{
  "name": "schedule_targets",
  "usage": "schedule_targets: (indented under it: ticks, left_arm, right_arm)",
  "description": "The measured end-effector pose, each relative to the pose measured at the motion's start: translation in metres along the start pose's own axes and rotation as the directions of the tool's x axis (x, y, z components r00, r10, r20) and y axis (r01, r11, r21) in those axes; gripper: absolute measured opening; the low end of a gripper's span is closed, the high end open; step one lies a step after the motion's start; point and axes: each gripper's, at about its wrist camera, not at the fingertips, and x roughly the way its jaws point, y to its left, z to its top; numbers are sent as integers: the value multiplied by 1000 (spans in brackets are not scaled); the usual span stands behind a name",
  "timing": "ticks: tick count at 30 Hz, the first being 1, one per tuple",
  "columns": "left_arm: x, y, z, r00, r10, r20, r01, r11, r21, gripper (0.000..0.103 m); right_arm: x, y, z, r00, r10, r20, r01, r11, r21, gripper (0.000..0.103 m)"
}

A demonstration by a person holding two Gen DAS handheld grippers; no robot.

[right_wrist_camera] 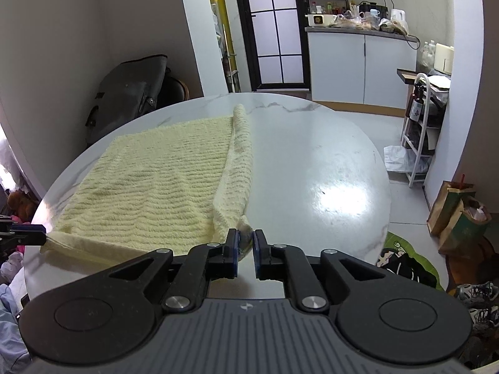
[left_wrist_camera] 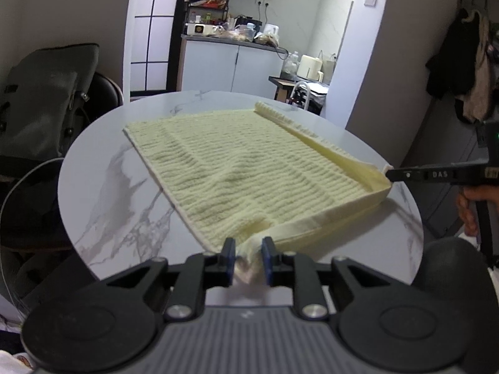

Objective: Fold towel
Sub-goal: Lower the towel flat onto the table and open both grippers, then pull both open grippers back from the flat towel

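Note:
A pale yellow ribbed towel point(left_wrist_camera: 237, 168) lies spread on a round white marble table point(left_wrist_camera: 118, 193). My left gripper point(left_wrist_camera: 248, 249) is shut on the towel's near corner, bunched between the blue pads. In the right wrist view the same towel point(right_wrist_camera: 156, 187) fills the left half of the table point(right_wrist_camera: 312, 171), its right edge curled up in a long roll. My right gripper point(right_wrist_camera: 246, 243) is shut on the near right corner. That right gripper point(left_wrist_camera: 389, 174) also shows at the right in the left wrist view, pinching the lifted corner. The left gripper's tip point(right_wrist_camera: 43, 233) shows at the far left.
A chair with a grey backpack point(left_wrist_camera: 46, 99) stands behind the table on the left. Dark clothes point(left_wrist_camera: 461, 71) hang at the right. A white rack with bottles point(right_wrist_camera: 421, 118), paper bags point(right_wrist_camera: 458, 218) and shoes sit on the floor to the right. A kitchen counter point(right_wrist_camera: 358, 31) is far back.

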Motion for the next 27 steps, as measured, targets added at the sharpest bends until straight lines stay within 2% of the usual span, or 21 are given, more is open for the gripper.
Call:
schedule_targets:
  ticks: [1, 3, 11, 18, 27]
  left_arm:
    - [0, 1, -1, 1000, 3, 2, -3, 1000, -6, 20]
    - [1, 2, -3, 1000, 11, 9, -11, 1000, -24, 20]
    - [-6, -12, -20, 995, 43, 85, -34, 994, -104, 29]
    - [-11, -9, -27, 994, 51, 99, -38, 991, -132, 30]
    - [-30, -4, -24, 987, 89, 137, -65, 983, -171, 34]
  right_arm:
    - [-2, -1, -2, 1000, -5, 2, 5, 1000, 5, 25]
    - [-6, -4, -5, 1000, -16, 7, 16, 1000, 16, 28]
    - [-16, -9, -12, 1000, -25, 2, 25, 999, 32, 29]
    - [-23, -13, -16, 999, -44, -8, 44, 999, 28, 35]
    - [-28, -22, -22, 997, -81, -4, 82, 995, 49, 35]
